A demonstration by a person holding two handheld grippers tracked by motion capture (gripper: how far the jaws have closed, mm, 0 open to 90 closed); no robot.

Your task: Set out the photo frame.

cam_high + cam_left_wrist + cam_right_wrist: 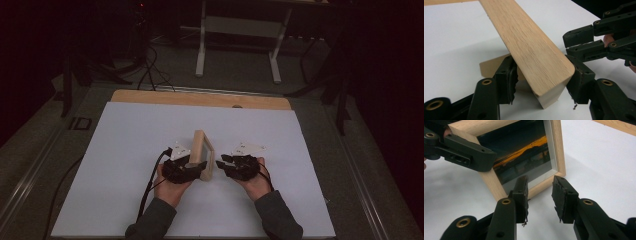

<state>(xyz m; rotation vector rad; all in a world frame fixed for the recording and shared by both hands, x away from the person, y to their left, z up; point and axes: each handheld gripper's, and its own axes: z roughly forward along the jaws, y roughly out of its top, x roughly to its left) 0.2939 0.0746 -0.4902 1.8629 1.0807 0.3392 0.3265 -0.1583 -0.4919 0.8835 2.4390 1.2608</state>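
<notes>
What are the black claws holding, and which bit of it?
The left gripper clamps the wooden picture frame across its top edge, near one corner. The right gripper is open, holding nothing, just in front of the frame's glass.

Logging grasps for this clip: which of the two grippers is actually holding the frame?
The left gripper: its jaws clamp the frame's wooden edge from both sides. The right gripper is open in front of the glass, holding nothing.

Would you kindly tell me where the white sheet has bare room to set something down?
Both outer sides of the white sheet are bare, as is its far strip before the wooden edge. The middle is crowded: picture frame, left gripper, right gripper.
</notes>
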